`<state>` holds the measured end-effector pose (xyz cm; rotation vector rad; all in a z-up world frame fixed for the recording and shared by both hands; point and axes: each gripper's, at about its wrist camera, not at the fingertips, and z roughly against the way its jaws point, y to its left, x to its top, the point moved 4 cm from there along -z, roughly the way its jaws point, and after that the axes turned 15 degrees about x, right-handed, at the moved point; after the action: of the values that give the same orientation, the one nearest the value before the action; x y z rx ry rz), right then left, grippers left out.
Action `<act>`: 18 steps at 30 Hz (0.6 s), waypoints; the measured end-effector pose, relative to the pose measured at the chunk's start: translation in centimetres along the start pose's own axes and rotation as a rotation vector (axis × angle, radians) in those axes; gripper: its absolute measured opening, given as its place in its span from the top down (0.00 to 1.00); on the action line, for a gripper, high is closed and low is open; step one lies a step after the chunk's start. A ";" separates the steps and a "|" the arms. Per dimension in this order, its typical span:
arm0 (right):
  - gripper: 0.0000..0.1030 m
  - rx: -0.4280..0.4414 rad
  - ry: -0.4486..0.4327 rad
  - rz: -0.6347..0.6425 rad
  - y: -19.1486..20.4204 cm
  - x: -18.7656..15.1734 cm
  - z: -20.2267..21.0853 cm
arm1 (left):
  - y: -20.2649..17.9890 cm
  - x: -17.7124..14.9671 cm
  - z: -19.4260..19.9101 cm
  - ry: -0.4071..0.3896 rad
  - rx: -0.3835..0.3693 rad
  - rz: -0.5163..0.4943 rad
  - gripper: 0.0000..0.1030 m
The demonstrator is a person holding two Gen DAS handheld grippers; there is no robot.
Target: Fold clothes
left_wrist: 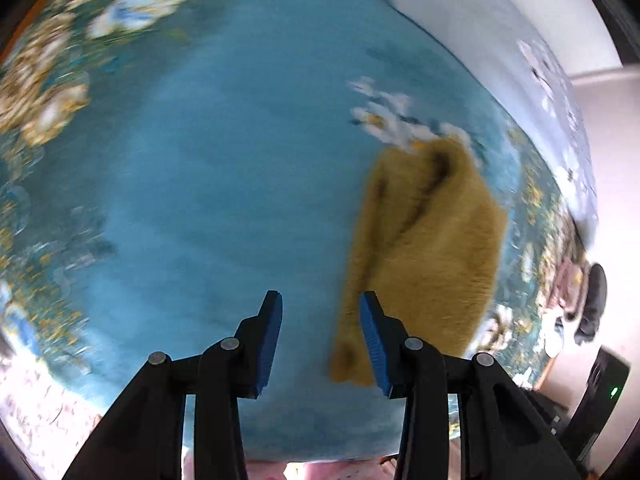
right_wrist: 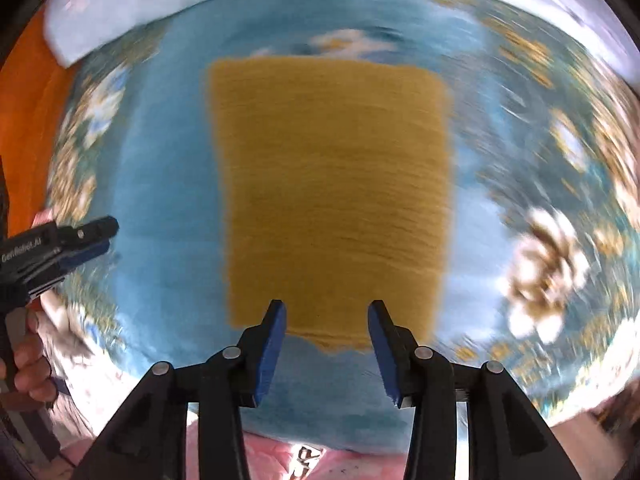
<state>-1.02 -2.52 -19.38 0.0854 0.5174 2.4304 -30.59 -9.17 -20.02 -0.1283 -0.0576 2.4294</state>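
A mustard-yellow garment lies folded into a flat rectangle on the blue floral bedspread. My right gripper is open and empty, hovering over the garment's near edge. In the left wrist view the same garment lies to the right, with a fold line along it. My left gripper is open and empty above bare blue cloth, just left of the garment. The left gripper also shows at the left edge of the right wrist view, held by a hand. Both views are motion-blurred.
The bedspread has white and gold flower borders. A pale blue pillow or sheet lies along the far side. An orange surface is at far left. Dark objects and a black device sit beyond the bed's right edge.
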 end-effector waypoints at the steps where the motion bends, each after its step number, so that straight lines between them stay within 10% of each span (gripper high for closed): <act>1: 0.55 -0.008 -0.009 -0.035 -1.5 -0.4 0.8 | -1.2 0.5 -0.2 -0.002 -0.017 -0.017 0.60; 7: 0.54 -0.059 -0.027 -0.233 -9.6 -2.2 4.4 | -7.3 4.4 -1.2 -0.035 -0.096 -0.080 0.58; 11: 0.54 -0.065 -0.024 -0.282 -12.2 -1.9 5.5 | -9.2 6.4 -2.8 -0.036 -0.053 -0.095 0.61; 13: 0.53 -0.052 -0.018 -0.280 -12.1 -1.2 5.5 | -9.7 7.1 -3.7 -0.031 -0.034 -0.096 0.85; 18: 0.48 0.020 0.016 -0.264 -11.4 1.3 2.6 | -9.0 7.6 -5.3 -0.054 0.103 -0.148 0.87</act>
<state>5.11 7.28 -21.51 0.0058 0.5253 2.1703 -29.92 2.62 -25.22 -0.0108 0.0326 2.2821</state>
